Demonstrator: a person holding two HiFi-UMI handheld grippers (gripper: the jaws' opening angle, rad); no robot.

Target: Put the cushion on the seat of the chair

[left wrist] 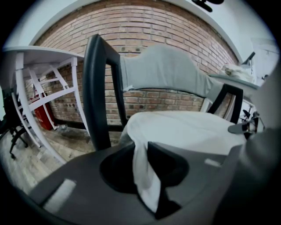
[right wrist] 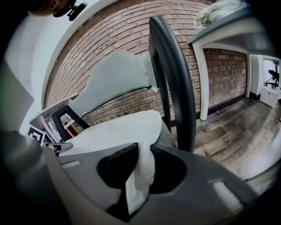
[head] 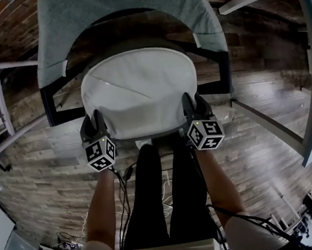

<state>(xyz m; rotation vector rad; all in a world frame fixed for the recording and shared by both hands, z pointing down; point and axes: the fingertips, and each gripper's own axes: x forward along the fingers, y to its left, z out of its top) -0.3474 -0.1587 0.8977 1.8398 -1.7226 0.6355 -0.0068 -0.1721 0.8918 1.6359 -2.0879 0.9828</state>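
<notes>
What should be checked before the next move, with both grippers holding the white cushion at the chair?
1. Left gripper grips the cushion at its front edge: ok, fabric is pinched between its jaws.
2. Right gripper grips the same edge: ok, fabric pinched.
3. Cushion lies over the seat: ok, a strip of grey seat shows under its side.
4. Cushion fully settled on the seat: cannot tell.
5. Cushion clear of the grey backrest: ok, a gap shows.
</notes>
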